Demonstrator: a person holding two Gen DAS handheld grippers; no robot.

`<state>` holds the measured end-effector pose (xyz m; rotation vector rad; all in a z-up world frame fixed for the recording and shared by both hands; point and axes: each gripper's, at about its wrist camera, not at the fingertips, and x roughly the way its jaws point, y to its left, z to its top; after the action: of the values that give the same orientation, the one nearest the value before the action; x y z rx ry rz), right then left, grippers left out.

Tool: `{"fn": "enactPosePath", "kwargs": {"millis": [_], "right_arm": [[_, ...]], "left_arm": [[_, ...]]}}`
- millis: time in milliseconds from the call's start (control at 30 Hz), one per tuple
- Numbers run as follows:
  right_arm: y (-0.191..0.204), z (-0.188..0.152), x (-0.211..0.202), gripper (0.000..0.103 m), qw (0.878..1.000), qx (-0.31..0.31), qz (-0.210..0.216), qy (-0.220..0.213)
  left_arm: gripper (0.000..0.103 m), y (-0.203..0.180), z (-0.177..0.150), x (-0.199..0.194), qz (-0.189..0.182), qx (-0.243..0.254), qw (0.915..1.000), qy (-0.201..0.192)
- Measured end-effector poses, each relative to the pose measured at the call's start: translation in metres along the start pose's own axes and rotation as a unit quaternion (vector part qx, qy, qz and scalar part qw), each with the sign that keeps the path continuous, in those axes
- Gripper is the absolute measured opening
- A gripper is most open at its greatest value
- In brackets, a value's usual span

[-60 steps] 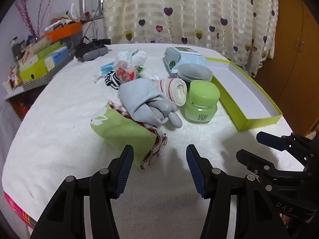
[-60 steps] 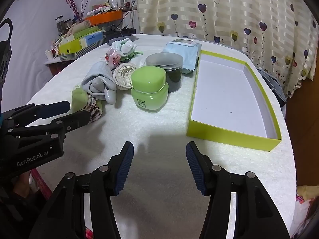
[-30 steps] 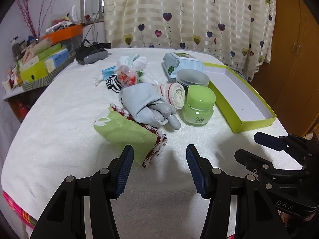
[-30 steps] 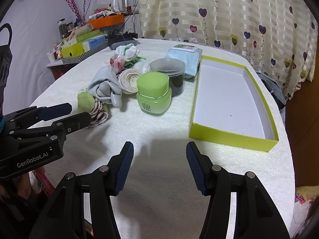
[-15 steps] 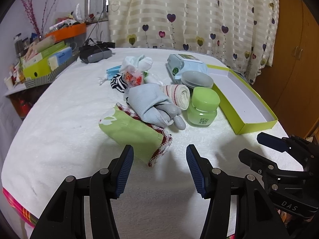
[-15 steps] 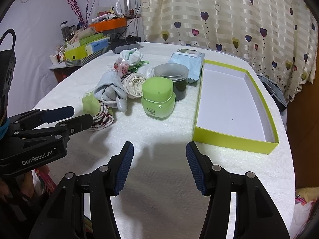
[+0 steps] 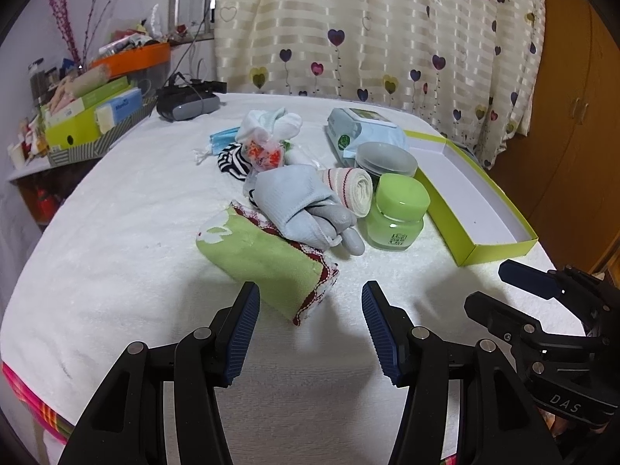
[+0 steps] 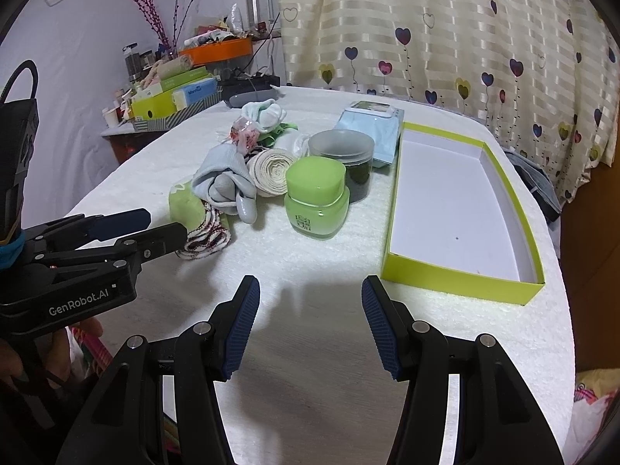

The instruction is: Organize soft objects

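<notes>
A folded green cloth [image 7: 267, 261] with a red-white trim lies on the white table cover, just ahead of my open, empty left gripper [image 7: 310, 310]. Behind it lie a grey glove [image 7: 302, 203], a rolled cream sock [image 7: 348, 188], a striped sock [image 7: 234, 162] and a white-and-red soft bundle [image 7: 267, 135]. The open yellow-green box [image 8: 457, 205] lies to the right. My right gripper [image 8: 310, 312] is open and empty above bare table near the box's front corner. In the right wrist view the cloth [image 8: 190, 209], the glove [image 8: 224, 180] and the left gripper [image 8: 155, 228] show at left.
A green jar [image 7: 397, 213], a grey-lidded dark jar [image 7: 385, 161] and a pack of wipes [image 7: 360, 131] stand between the soft things and the box. A grey device [image 7: 190, 102] and a cluttered shelf [image 7: 89, 116] are at the back left. The table's front edge is close below both grippers.
Both grippers have pulled back a little and risen, so the objects look slightly farther away. Both stay open. Nothing on the table has moved.
</notes>
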<state>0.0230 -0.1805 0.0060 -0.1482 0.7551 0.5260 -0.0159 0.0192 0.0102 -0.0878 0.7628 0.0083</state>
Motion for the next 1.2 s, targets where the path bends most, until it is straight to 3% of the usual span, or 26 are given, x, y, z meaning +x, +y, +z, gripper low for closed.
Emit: {"fn": "enactPosePath", "kwargs": {"millis": [600, 767, 1200], "right_arm": [[0.002, 0.005, -0.001, 0.056, 1.000, -0.001, 0.012, -0.017], [0.003, 0.007, -0.001, 0.062, 1.000, -0.002, 0.018, -0.022], [0.005, 0.010, 0.011, 0.062, 0.999, -0.001, 0.044, -0.014]], "left_arm": [[0.054, 0.010, 0.001, 0.001, 0.017, -0.018, 0.9997, -0.002], [0.054, 0.016, 0.001, 0.002, 0.010, -0.024, 0.9997, -0.004], [0.054, 0.036, 0.005, 0.012, 0.000, -0.061, 0.9981, 0.001]]}}
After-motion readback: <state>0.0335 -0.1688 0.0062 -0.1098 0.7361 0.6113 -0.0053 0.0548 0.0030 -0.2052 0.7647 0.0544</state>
